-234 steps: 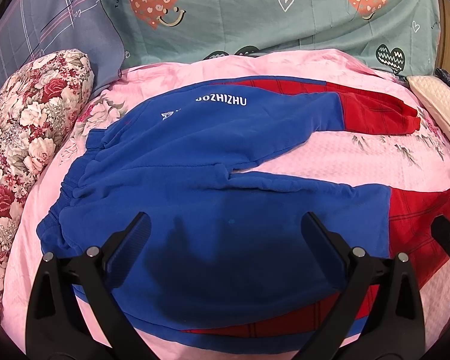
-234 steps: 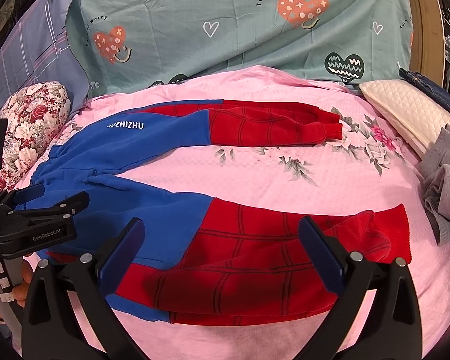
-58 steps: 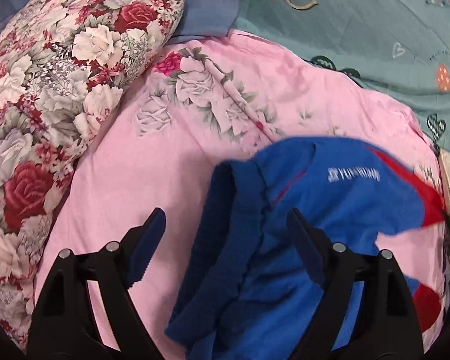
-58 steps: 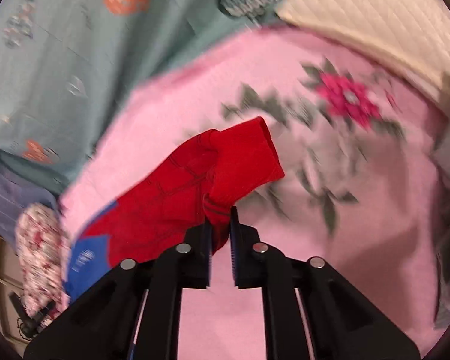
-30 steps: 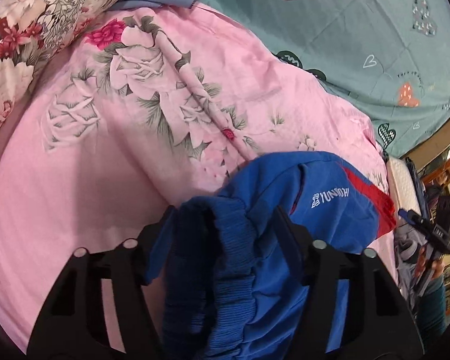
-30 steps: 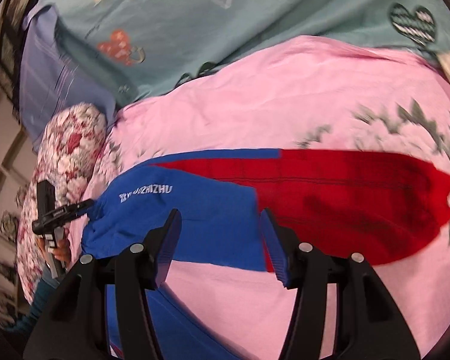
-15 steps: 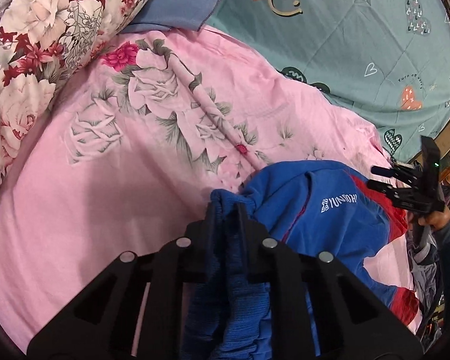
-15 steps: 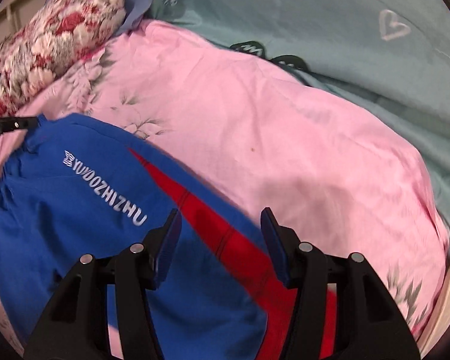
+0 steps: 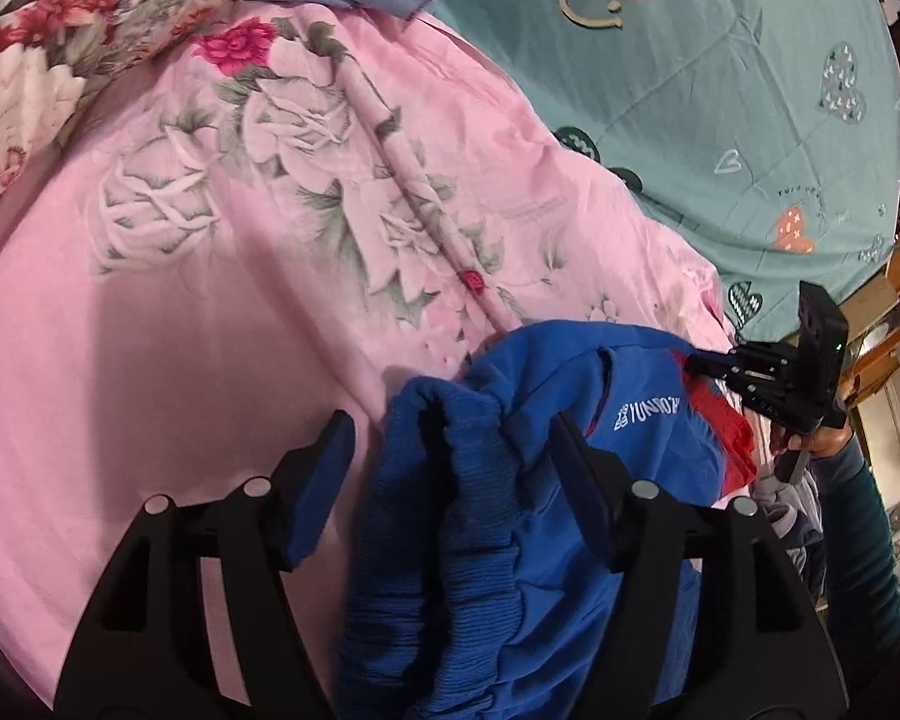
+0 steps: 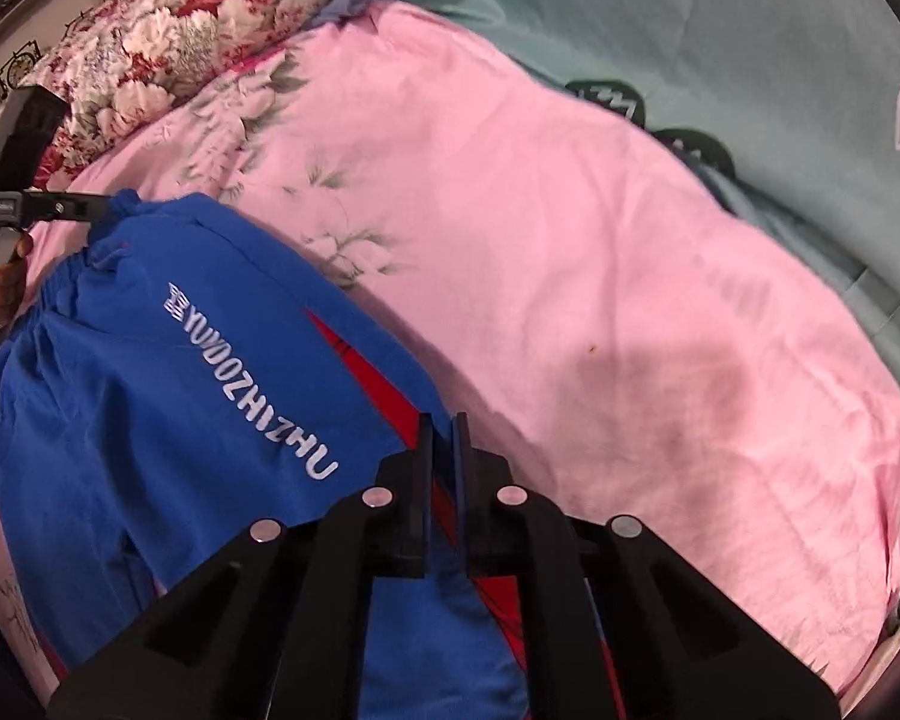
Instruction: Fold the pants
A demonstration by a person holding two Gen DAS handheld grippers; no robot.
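Note:
The blue and red pants (image 10: 168, 372) with white lettering lie bunched on the pink bedspread (image 10: 570, 252). In the left wrist view my left gripper (image 9: 450, 438) is open, its jaws either side of the ribbed blue waistband (image 9: 444, 480). My right gripper (image 10: 443, 438) is shut on the pants' edge where blue meets red. It also shows in the left wrist view (image 9: 714, 366), pinching the red and blue fabric at the right. The left gripper shows in the right wrist view (image 10: 99, 207) at the waistband's corner.
A floral pillow (image 9: 60, 48) lies at the upper left. A teal duvet with hearts (image 9: 720, 90) runs along the back. Grey clothes (image 9: 792, 510) lie at the right under my sleeve.
My left gripper was shut on the waistband half a second ago and has opened. My right gripper was open and has shut on the pants' edge.

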